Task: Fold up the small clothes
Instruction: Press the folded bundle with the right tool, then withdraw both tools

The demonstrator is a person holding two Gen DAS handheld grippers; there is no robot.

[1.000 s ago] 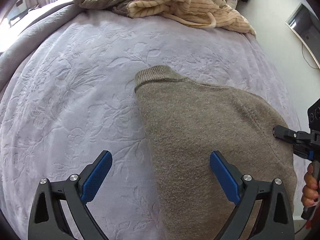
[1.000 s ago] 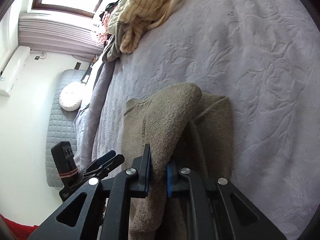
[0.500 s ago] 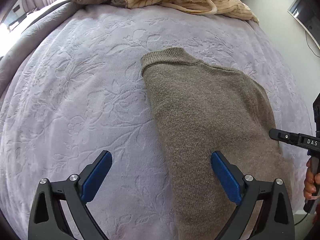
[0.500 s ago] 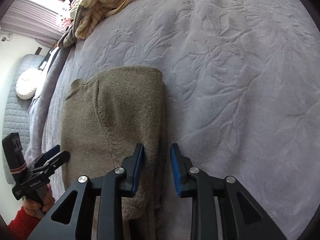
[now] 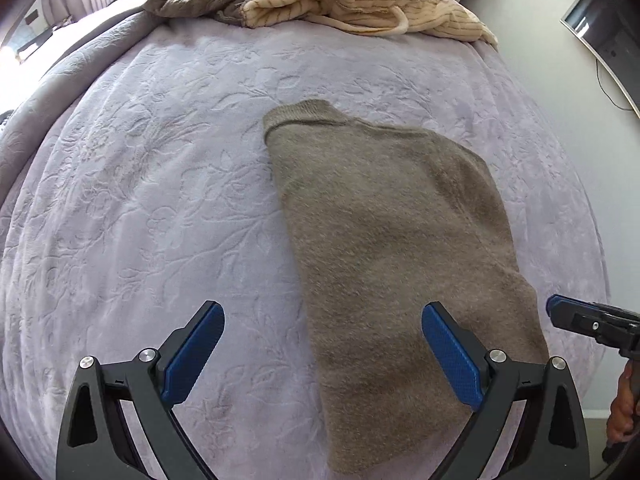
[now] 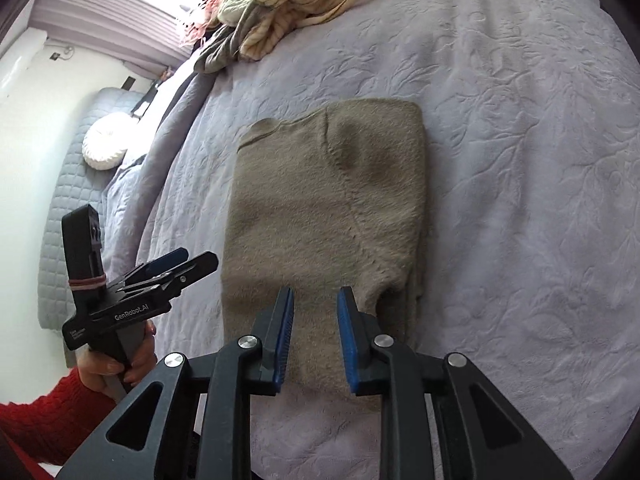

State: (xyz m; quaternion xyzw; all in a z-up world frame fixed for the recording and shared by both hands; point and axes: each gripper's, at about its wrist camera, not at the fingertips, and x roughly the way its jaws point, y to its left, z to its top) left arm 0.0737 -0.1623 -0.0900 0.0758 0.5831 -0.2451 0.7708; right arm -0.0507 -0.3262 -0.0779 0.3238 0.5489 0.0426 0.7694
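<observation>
**Sweater is half folded, both grippers off it, thinking about where to grab**

Sweater is a taupe fuzzy knit lying flat on the lavender embossed bedspread, center to lower right in the left wrist view, center of frame in the right wrist view. One side looks already folded over, with a doubled edge along its right side in the right view. My read: it's light, soft and floppy, with zero stiffness, so it'll sag from wherever I pinch it. The fuzzy surface should grip the pads fine. The layers may slide apart if I only catch the top one.

Pile of unfolded clothes sits along the top of the frame, well apart from the sweater.

Left gripper hangs over the sweater's near left edge, fingers spread wide, holding nothing. Right gripper hovers at the near hem, fingers parted with a narrow gap, nothing between them.

I'd take both near hem corners, pinching all layers, and fold toward the ribbed collar.
</observation>
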